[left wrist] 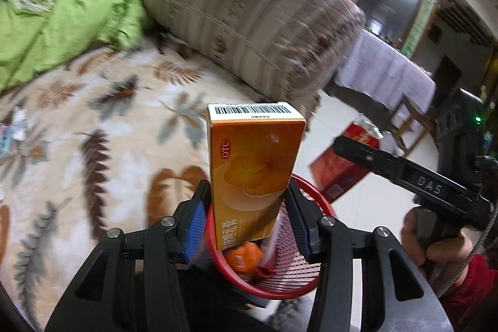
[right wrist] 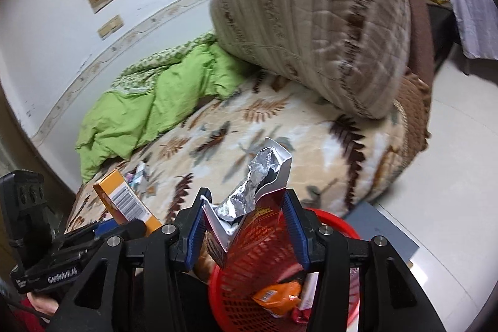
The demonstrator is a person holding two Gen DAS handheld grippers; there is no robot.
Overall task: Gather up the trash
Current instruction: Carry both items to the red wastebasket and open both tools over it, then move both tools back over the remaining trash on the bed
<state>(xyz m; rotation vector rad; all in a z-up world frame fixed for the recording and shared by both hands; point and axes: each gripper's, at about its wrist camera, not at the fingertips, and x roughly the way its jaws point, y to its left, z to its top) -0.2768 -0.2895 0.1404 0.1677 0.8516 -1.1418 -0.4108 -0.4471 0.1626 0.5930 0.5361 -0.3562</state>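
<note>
Item: left tool (left wrist: 249, 213), half open, pads flanking orange medicine box (left wrist: 253, 173) over red basket (left wrist: 311, 269) at 6 o'clock. Right tool (right wrist: 246, 223) likewise bracketing torn foil packet (right wrist: 249, 201). Basket already held wrappers. Small scraps (right wrist: 140, 176) remained on bed (right wrist: 311, 139), 10 o'clock.

Box (left wrist: 255, 176) over basket (left wrist: 311, 276), pillow (left wrist: 249, 21) on bed (left wrist: 93, 129)

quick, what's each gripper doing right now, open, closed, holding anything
Left gripper: closed on the orange medicine box, above the red basket.
Right gripper: closed on the torn foil snack wrapper, also over the basket.
</note>
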